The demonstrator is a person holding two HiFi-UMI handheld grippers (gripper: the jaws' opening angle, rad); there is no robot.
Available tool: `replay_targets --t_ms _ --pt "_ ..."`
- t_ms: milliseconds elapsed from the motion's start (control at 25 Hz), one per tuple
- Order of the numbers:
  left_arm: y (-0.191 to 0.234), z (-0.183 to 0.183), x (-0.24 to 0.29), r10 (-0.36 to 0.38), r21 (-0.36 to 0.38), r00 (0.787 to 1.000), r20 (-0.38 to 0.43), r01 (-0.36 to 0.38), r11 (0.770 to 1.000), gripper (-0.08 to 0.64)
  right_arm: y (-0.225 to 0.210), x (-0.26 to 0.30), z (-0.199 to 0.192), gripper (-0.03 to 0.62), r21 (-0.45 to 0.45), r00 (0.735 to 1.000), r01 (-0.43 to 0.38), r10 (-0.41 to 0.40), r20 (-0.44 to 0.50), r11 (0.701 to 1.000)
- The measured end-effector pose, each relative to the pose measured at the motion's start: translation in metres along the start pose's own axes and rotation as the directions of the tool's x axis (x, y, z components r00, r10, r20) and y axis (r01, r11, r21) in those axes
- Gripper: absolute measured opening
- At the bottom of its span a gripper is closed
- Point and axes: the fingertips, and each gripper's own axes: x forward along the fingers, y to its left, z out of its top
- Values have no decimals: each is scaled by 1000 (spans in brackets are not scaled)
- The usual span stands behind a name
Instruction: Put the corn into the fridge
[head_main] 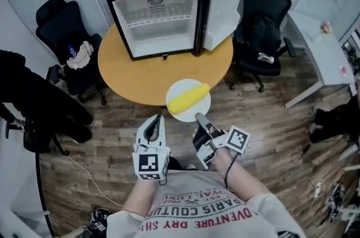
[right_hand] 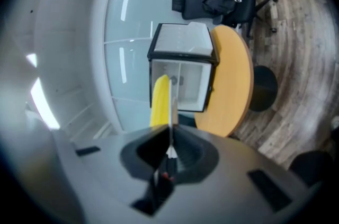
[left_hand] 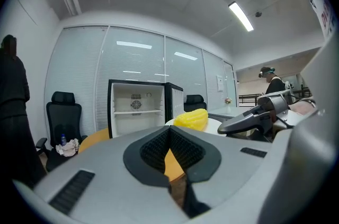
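Observation:
A yellow corn cob (head_main: 188, 97) lies on a small white plate (head_main: 203, 109) held just off the near edge of the round wooden table (head_main: 140, 78). My right gripper (head_main: 199, 117) is shut on the plate's near rim. In the right gripper view the plate (right_hand: 170, 106) shows edge-on between the jaws, with the corn (right_hand: 160, 100) on its left. My left gripper (head_main: 157, 117) hangs shut and empty to the plate's left. The black mini fridge (head_main: 157, 12) stands on the table, its door (head_main: 224, 6) swung open to the right and its white inside bare. The left gripper view shows the corn (left_hand: 192, 118) and the fridge (left_hand: 136, 110) ahead.
Black office chairs stand on the left (head_main: 64, 34), with a cloth and bottle on the seat, and on the right (head_main: 264, 28). A white desk (head_main: 318, 45) is at the far right. A dark coat (head_main: 34, 102) hangs at the left. The floor is wood plank.

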Motion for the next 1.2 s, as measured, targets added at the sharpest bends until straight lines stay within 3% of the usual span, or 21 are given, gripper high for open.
replay_targets --t_ms 360,800,1200 --pt "25 -3 58 -12 7 1000 -8 12 1000 32 -10 52 29 40 18 1000 1 -1 -2 1000" --pt "109 11 165 -51 22 998 22 51 998 32 -6 171 79 40 16 999 -4 3 48 1000" --pt "187 13 229 -29 31 1000 9 29 999 32 -6 272 101 40 9 999 1 -2 49 1000"
